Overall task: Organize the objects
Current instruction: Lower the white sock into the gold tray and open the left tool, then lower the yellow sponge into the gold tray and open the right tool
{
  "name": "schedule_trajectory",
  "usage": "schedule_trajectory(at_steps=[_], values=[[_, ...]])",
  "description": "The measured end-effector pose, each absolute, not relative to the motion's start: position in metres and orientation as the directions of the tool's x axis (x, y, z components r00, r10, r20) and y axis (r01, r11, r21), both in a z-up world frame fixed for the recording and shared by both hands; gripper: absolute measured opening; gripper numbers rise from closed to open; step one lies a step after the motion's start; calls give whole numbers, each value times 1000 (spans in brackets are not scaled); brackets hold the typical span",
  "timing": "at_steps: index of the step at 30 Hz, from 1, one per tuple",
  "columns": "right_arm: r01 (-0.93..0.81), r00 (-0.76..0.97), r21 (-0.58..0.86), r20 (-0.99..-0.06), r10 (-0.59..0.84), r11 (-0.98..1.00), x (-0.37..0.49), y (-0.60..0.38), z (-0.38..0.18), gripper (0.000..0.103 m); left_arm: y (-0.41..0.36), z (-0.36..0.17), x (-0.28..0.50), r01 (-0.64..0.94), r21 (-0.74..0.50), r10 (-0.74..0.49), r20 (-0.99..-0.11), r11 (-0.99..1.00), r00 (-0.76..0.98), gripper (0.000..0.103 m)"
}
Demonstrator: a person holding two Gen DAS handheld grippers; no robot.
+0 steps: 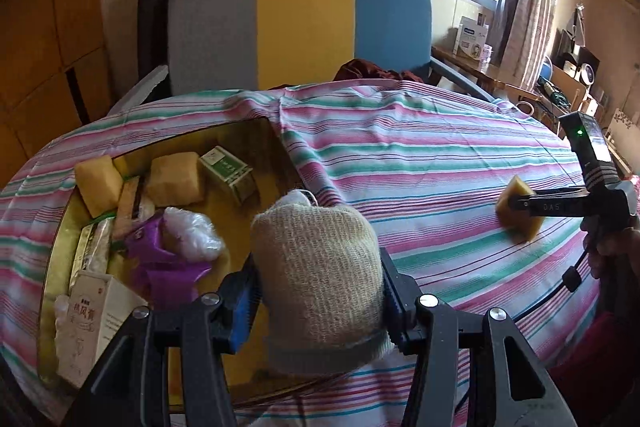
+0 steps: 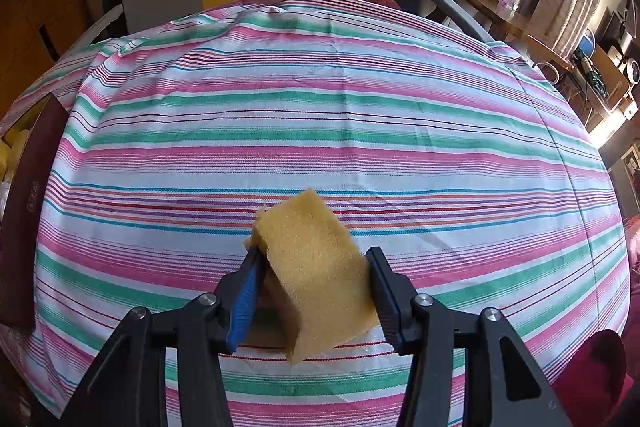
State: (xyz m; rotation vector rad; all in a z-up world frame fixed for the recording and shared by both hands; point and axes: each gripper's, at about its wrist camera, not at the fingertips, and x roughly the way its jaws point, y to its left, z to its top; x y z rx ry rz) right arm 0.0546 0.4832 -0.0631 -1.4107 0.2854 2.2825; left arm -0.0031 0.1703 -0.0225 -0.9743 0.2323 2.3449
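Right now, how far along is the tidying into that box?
Done: two sponges, a green carton and wrappers already lie in the yellow box. In hand: the left hand-held gripper grips a knitted scrub pad near the box edge; the right hand-held gripper holds another sponge over the striped cloth. Left: both still need dropping in.

The striped desk lies clear across its middle and far side; the crowded tray blocks the left.
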Motion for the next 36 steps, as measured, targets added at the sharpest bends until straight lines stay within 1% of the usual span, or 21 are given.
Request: schedule_trajectory(at_steps=[10, 16, 18, 22, 26, 29, 31, 36], values=[[-466, -379, -64, -887, 264, -883, 54, 481, -63, 52, 91, -26, -43, -468, -186, 452, -696, -864, -558, 54], [-464, -379, -65, -887, 264, -884, 54, 481, -64, 52, 79, -41, -48, -474, -135, 413, -725, -870, -551, 55], [-464, -379, -65, -887, 264, -884, 54, 481, -64, 52, 84, -46, -47, -476, -120, 399, -738, -871, -545, 59], [-464, -378, -65, -887, 264, -883, 54, 481, -64, 52, 90, -53, -44, -484, -84, 377, -746, -871, -550, 61], [-464, -378, -65, -887, 264, -883, 53, 481, -64, 52, 82, -54, -45, -456, -101, 371, -747, -884, -552, 61], [-465, -377, -70, -887, 269, -883, 54, 480, -63, 52, 76, -51, -44, -444, -104, 368, -740, -890, -564, 61], [-464, -374, -77, -886, 275, -882, 54, 479, -63, 51, 72, -48, -41, -439, -108, 372, -727, -892, -577, 63], [-464, -367, -98, -883, 292, -880, 53, 474, -62, 50, 61, -32, -37, -416, -139, 394, -673, -899, -626, 67]])
